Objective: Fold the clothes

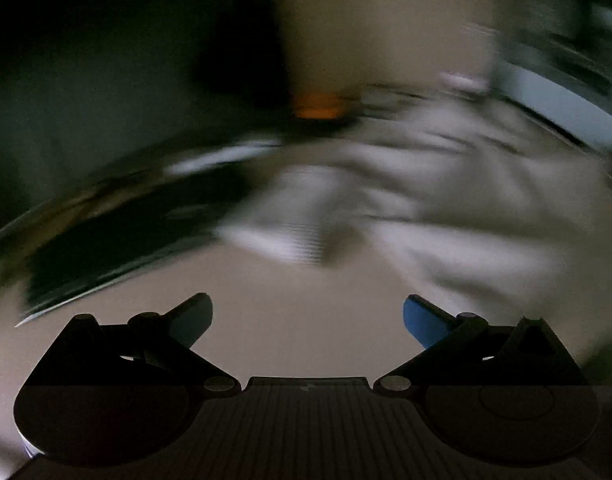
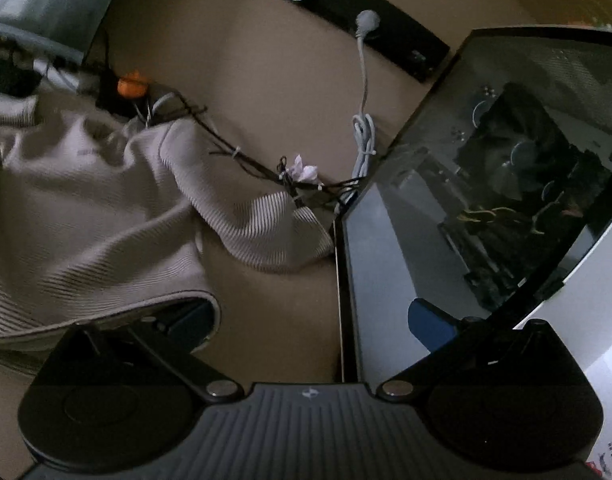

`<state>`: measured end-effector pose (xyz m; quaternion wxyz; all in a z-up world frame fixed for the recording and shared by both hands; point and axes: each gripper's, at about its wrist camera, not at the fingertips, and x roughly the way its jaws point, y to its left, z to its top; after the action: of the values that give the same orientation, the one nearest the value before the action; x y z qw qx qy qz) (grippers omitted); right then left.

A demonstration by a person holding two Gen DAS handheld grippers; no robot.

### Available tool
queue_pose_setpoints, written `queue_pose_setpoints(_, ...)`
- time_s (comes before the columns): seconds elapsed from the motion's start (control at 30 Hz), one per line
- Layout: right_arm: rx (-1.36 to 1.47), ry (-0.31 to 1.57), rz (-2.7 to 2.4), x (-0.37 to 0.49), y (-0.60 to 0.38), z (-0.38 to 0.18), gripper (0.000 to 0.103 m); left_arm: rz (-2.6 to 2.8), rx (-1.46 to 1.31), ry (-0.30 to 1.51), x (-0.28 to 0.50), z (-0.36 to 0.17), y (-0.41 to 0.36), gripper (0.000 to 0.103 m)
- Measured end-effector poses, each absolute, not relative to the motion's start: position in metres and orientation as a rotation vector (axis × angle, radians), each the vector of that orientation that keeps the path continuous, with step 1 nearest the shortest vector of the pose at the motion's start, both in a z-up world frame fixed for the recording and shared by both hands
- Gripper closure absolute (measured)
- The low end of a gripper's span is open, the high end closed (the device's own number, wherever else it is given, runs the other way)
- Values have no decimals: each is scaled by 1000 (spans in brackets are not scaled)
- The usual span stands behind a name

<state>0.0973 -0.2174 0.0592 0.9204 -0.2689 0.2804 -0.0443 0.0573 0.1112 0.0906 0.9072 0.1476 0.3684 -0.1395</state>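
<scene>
The left gripper [image 1: 308,318], its blue-padded fingers [image 1: 420,320] spread wide apart and holding nothing, hangs over bare tan table [image 1: 306,288] at the bottom of its badly blurred wrist view. Beyond it, a pale ribbed garment [image 1: 406,200] lies crumpled across the middle and right of the frame, well clear of the fingertips. A smeared orange object [image 1: 316,106] shows at centre, just past the cloth's far edge; the dark shapes along the left side are too blurred to tell.

The right gripper [image 2: 314,318] is likewise splayed open and empty at the bottom of its sharper view. The garment's [image 2: 85,208] rounded hem lies over the left finger [image 2: 189,322] at lower left, though whether cloth and finger touch cannot be told. The ribbed fabric fills the left half of the frame, one sleeve-like fold reaching toward centre. Behind it, a bundle of dark cables [image 2: 265,168] crosses the table [image 2: 273,80] diagonally, with a scrap of crumpled white paper [image 2: 303,170] on it. A white cord [image 2: 364,92] runs up to a plug at upper centre. The orange object [image 2: 131,85] sits at upper left. A glass-sided computer case [image 2: 518,168] fills the right side, its near edge beside the right finger.
</scene>
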Motion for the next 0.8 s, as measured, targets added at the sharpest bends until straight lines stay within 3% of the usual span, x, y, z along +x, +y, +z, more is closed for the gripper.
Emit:
queue_pose_setpoints(0.27,-595,597,-82,100,-206,44,0,-339,460,868,65,22,38,0)
queue_pose_setpoints(0.8,-531,655,-31,89,-216,16,0,-190,234,858,104,50,74,0)
